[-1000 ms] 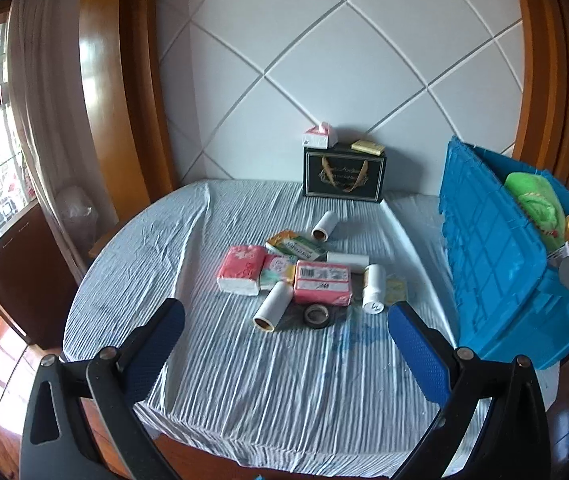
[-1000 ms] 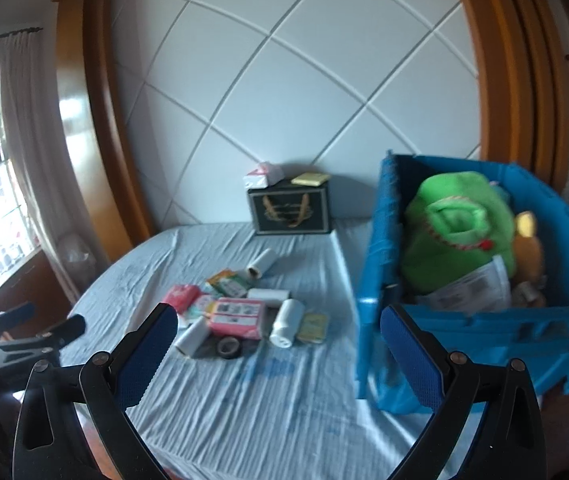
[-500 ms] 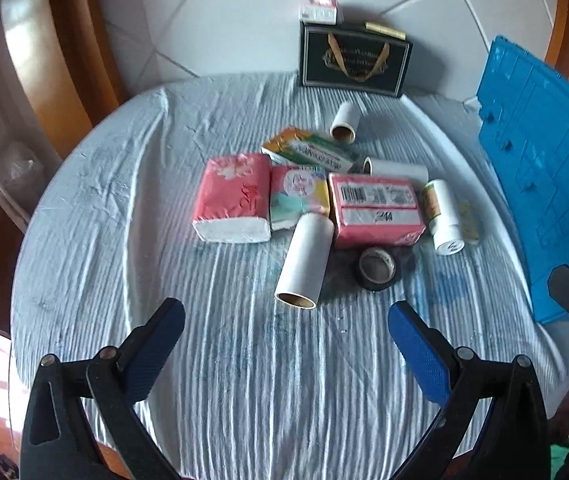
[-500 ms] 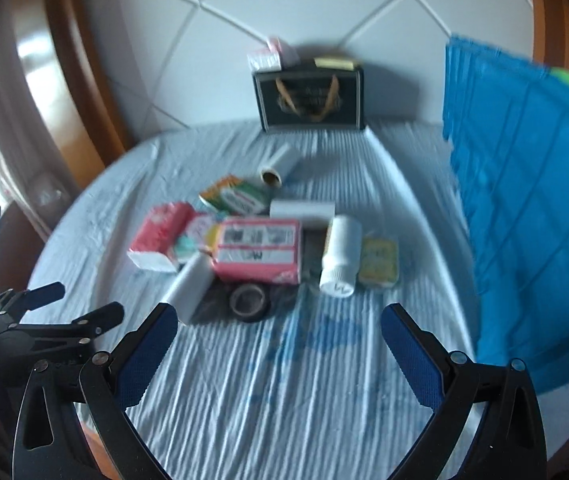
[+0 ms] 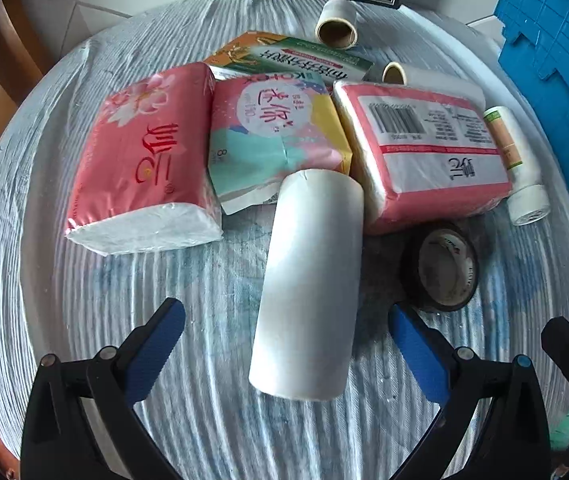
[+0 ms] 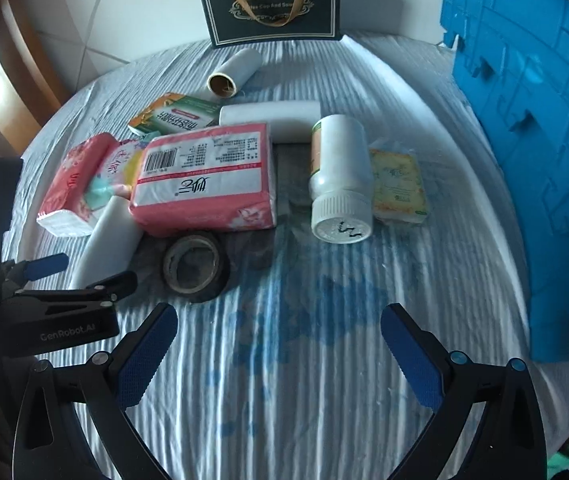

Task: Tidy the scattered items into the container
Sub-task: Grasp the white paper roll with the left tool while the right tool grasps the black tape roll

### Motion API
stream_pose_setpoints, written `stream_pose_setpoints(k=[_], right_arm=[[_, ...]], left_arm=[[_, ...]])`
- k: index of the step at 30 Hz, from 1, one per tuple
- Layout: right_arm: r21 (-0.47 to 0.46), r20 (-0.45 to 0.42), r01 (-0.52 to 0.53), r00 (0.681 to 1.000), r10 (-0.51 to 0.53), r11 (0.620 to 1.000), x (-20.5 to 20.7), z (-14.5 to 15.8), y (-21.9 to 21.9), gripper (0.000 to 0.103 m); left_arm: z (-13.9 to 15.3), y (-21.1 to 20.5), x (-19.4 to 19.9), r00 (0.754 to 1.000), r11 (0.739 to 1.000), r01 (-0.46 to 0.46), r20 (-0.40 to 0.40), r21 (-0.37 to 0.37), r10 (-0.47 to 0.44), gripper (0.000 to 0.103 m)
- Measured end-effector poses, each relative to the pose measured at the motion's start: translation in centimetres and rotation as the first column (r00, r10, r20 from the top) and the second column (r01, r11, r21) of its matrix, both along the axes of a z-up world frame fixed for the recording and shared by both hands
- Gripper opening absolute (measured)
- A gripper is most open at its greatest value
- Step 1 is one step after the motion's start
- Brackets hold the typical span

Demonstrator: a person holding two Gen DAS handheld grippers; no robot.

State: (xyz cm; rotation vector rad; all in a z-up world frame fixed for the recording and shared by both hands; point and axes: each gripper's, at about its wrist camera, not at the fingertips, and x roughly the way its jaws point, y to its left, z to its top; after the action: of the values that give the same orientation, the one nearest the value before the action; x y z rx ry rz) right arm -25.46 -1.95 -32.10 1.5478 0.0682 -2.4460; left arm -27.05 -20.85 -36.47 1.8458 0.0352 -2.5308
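Observation:
Scattered items lie on a round table with a blue-white cloth (image 5: 44,280). A white paper roll (image 5: 308,280) lies between the open fingers of my left gripper (image 5: 284,328), its near end level with the fingertips. Around it are pink tissue packs (image 5: 144,160) (image 5: 424,148), a black tape ring (image 5: 440,268) and a white bottle (image 5: 520,168). My right gripper (image 6: 278,330) is open and empty above bare cloth, short of the tape ring (image 6: 194,266) and the bottle (image 6: 338,180). The blue container (image 6: 532,120) stands at the right.
A black gift bag (image 6: 272,6) stands at the table's far edge against the wall. Two more rolls (image 6: 234,72) (image 6: 272,118), a green-orange box (image 6: 176,118) and a yellow packet (image 6: 398,182) lie in the pile. The left gripper shows at the right wrist view's left edge (image 6: 44,304).
Both grippers have dropped and moved forward towards the pile. The left gripper now straddles the white roll. The right one now looks at the table, not into the container.

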Motion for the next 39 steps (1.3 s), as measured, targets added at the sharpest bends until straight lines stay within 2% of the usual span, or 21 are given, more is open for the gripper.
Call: stream_pose_setpoints(k=[1,8,12,13,14,16,17,19,20,25,27,29,31,34,39], right_arm=[[-0.011,0.006,-0.002,1.000,0.003,1.000,-0.3,-0.3,-0.1,0.103],[-0.036,0.006,-0.027,1.000,0.027,0.999,-1.5,-1.7,-0.5,0.103],[-0.049,0.030,-0.046,0.998,0.047,0.998,-1.6,-2.5,-1.0,0.103],[-0.055,0.037,-0.053,0.998,0.056,0.997,-1.6,-2.7,-1.3,0.103],[-0.060,0.035,-0.057,0.998,0.060,0.997,-1.5,-2.6,-1.5,0.103],[-0.068,0.016,-0.047,0.999,0.048,0.997,-1.6,-2.2,-2.0,0.102],[-0.077,0.009,-0.045,0.999,0.046,0.996,-1.7,-2.1,-2.3,0.100],[-0.102,0.003,-0.056,0.998,0.057,0.993,-1.9,-2.1,-3.2,0.077],[-0.109,0.005,-0.068,0.998,0.069,0.992,-2.0,-2.2,-3.7,0.073],[-0.073,0.021,-0.109,0.994,0.111,0.991,-2.2,-3.6,-6.0,0.073],[-0.073,0.019,-0.120,0.992,0.121,0.990,-2.2,-3.9,-6.4,0.073],[-0.061,-0.003,-0.124,0.992,0.124,0.990,-2.3,-4.1,-6.8,0.072],[-0.046,-0.026,-0.138,0.990,0.137,0.989,-2.5,-4.2,-7.1,0.072],[-0.035,-0.055,-0.156,0.987,0.154,0.987,-2.4,-4.4,-7.2,0.072],[-0.022,-0.088,-0.178,0.981,0.175,0.984,-1.9,-4.8,-7.5,0.073]], left_arm=[[-0.7,0.0,-0.2,1.000,1.000,0.001,0.020,-0.006,-0.001,0.103],[-2.6,0.0,0.0,0.998,1.000,0.005,-0.056,-0.012,-0.006,0.103],[-3.4,-0.2,-0.4,0.999,1.000,0.012,-0.051,-0.004,-0.012,0.103],[-3.4,-0.4,-0.3,0.998,1.000,0.000,-0.061,-0.007,-0.001,0.096],[-3.3,-0.7,-0.2,0.997,1.000,-0.013,-0.075,-0.002,0.012,0.080],[-3.0,-1.4,0.0,0.996,0.999,-0.036,-0.079,0.000,0.035,0.062],[-3.0,-1.7,0.1,0.996,0.999,-0.045,-0.081,-0.009,0.044,0.060],[-2.9,-2.1,0.1,0.995,0.999,-0.044,-0.088,-0.010,0.043,0.060],[-2.9,-2.5,-0.2,0.995,0.999,-0.048,-0.087,-0.015,0.047,0.060],[-3.2,-3.2,-0.6,0.993,0.998,-0.065,-0.103,-0.006,0.064,0.061],[-2.7,-3.5,-0.7,0.992,0.998,-0.068,-0.110,-0.011,0.066,0.068],[-2.8,-4.0,-0.8,0.989,0.996,-0.084,-0.121,-0.018,0.081,0.080],[-2.6,-3.5,-0.6,0.986,0.995,-0.105,-0.129,-0.004,0.103,0.085],[-2.6,-3.3,-0.3,0.982,0.995,-0.098,-0.163,-0.009,0.095,0.085],[-2.5,-3.1,-0.2,0.983,0.996,-0.086,-0.163,-0.010,0.083,0.084]])
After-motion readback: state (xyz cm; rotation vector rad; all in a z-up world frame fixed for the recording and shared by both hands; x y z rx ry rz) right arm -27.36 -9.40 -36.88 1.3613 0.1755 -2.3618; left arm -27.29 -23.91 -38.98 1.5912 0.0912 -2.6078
